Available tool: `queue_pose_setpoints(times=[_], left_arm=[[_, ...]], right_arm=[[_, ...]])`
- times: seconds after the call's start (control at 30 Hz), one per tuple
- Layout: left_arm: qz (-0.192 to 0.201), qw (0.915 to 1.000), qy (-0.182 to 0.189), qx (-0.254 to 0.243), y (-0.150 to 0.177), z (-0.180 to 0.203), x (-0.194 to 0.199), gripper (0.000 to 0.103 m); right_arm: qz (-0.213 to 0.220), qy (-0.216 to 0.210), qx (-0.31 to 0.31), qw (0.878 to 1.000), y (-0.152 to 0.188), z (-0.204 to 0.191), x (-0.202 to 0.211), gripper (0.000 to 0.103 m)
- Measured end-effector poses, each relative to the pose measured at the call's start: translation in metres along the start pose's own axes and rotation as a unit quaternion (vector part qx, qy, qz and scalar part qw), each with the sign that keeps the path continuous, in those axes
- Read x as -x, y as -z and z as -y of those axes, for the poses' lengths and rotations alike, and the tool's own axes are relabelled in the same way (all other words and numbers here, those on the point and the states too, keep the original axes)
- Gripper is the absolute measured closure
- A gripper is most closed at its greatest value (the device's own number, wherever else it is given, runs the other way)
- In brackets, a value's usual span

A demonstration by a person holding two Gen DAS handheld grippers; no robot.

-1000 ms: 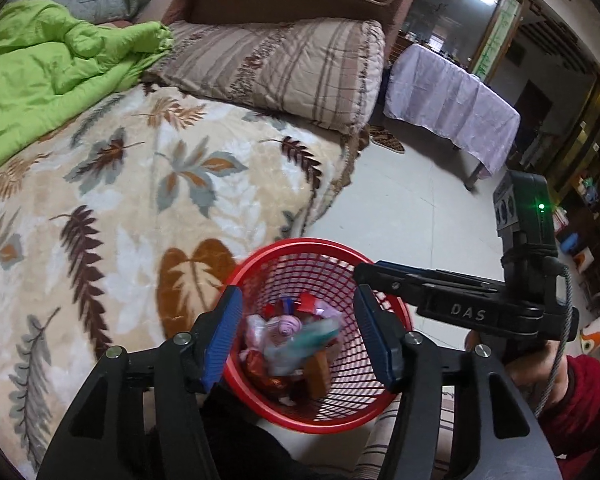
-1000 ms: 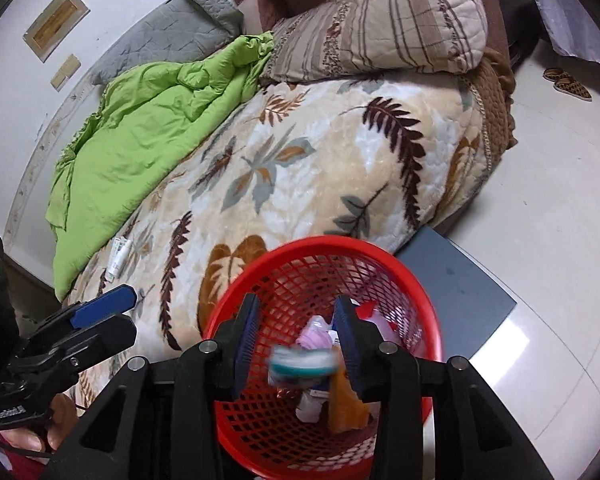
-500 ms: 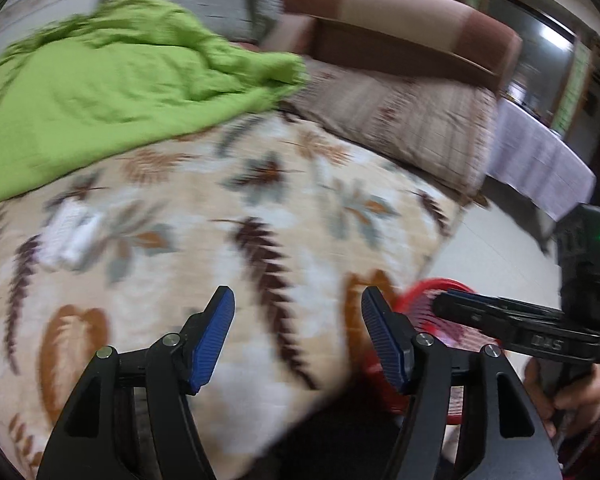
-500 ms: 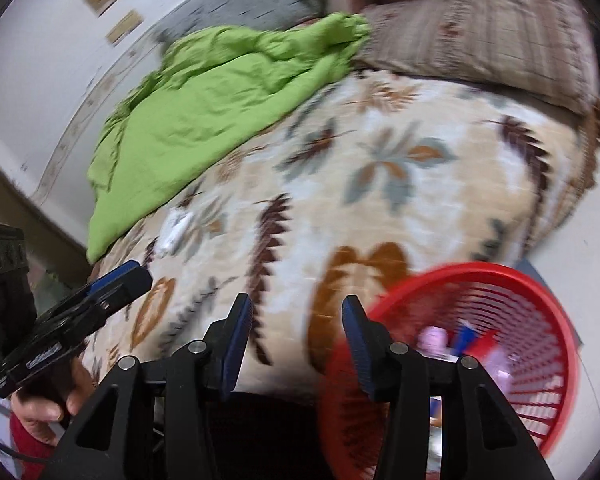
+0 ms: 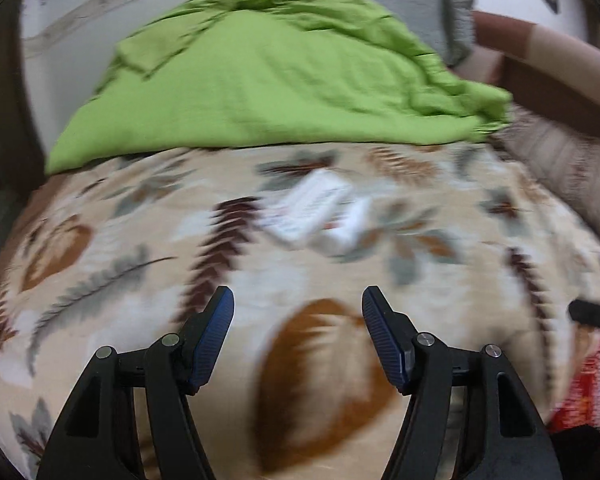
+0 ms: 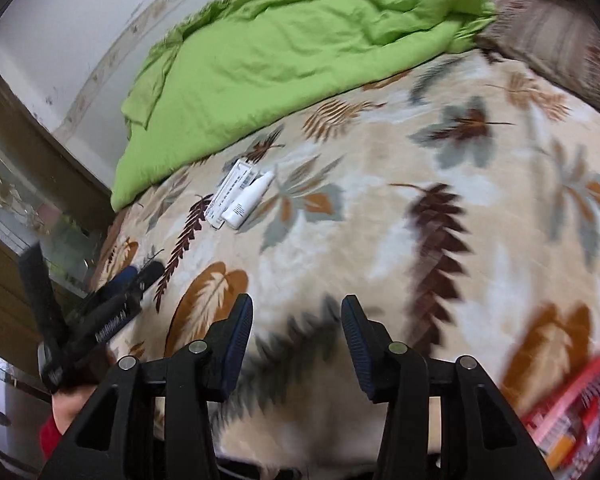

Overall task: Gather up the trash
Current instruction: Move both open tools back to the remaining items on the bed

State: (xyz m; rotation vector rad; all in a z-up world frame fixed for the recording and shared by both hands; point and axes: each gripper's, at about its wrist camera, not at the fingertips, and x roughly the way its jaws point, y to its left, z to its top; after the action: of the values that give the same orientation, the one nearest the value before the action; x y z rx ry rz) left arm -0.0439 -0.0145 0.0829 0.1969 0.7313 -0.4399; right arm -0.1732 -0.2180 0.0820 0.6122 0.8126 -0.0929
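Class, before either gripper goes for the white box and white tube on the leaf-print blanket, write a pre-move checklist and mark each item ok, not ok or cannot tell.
1. Left gripper empty, jaws apart: ok.
2. Right gripper empty: ok; its jaws are closing, so reopen them.
3. White box and white tube uncovered on the blanket: ok.
4. Box and tube apart enough for single picks: not ok, they touch.
5. Red basket within view: ok.
6. Sharp view from left camera: not ok, blurred.
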Motion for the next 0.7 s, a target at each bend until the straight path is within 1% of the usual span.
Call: queue_pose_setpoints(times=[0.03, 0.07, 0.2, 0.27, 0.4, 0.47, 0.6, 0.63, 0.7], left_arm=[[-0.004, 0.9998, -0.021, -0.002, 0.002, -0.009, -0.008, 0.037], [-0.008, 0.9995, -0.03, -0.002, 0.002, -0.015, -0.012, 0.037], [-0.003, 0.9993, -0.033, 0.018, -0.002, -0.037, -0.015, 0.037], [-0.002, 0.9989, -0.039, 0.027, -0.003, -0.048, -0.017, 0.037], [-0.007, 0.9981, -0.05, 0.036, -0.003, -0.06, -0.022, 0.037], [-0.01, 0.9977, -0.053, 0.041, -0.002, -0.067, -0.024, 0.037], [-0.007, 0.9971, -0.045, 0.06, -0.003, -0.077, -0.023, 0.037], [-0.007, 0.997, -0.043, 0.063, -0.003, -0.078, -0.023, 0.037], [-0.008, 0.997, -0.038, 0.067, -0.004, -0.078, -0.025, 0.037]], right_arm=[[-0.004, 0.001, 0.001, 1.0, -0.007, -0.007, -0.013, 0.057], [-0.011, 0.0, 0.001, 1.0, -0.015, -0.014, -0.028, 0.057], [-0.034, -0.009, -0.02, 0.999, -0.045, -0.038, -0.085, 0.057], [-0.035, -0.005, -0.037, 0.999, -0.061, -0.047, -0.112, 0.057], [-0.054, -0.009, -0.079, 0.995, -0.085, -0.054, -0.16, 0.057], [-0.063, 0.0, -0.097, 0.993, -0.094, -0.054, -0.182, 0.057], [-0.074, 0.008, -0.112, 0.991, -0.102, -0.053, -0.209, 0.057], [-0.074, 0.003, -0.12, 0.99, -0.102, -0.053, -0.214, 0.057], [-0.07, 0.008, -0.118, 0.991, -0.102, -0.054, -0.219, 0.057]])
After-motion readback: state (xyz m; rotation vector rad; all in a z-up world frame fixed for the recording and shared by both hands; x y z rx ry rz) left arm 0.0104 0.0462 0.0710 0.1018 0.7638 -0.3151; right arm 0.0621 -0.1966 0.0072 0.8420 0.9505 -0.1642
